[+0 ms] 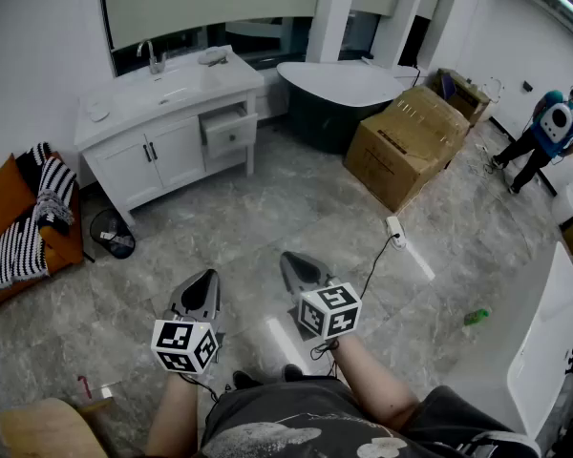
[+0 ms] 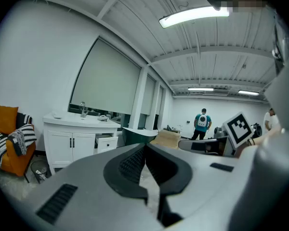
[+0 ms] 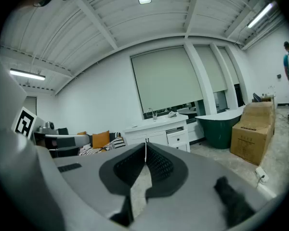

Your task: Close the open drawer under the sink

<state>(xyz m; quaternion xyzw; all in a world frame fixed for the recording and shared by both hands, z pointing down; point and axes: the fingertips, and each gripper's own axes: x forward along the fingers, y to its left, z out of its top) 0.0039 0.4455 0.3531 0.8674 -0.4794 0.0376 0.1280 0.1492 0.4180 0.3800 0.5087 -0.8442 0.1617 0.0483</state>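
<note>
Floor (image 1: 267, 208) — grey marbled tile. Recorded standing on it: a white vanity cabinet (image 1: 162, 156) against the wall, a dark waste basket (image 1: 112, 234) near its left end, a dark bathtub (image 1: 329, 108) and a large cardboard box (image 1: 406, 146). A white power strip (image 1: 394, 229) with a black cable and a small green object (image 1: 476, 317) are seen lying flat — well apart.
</note>
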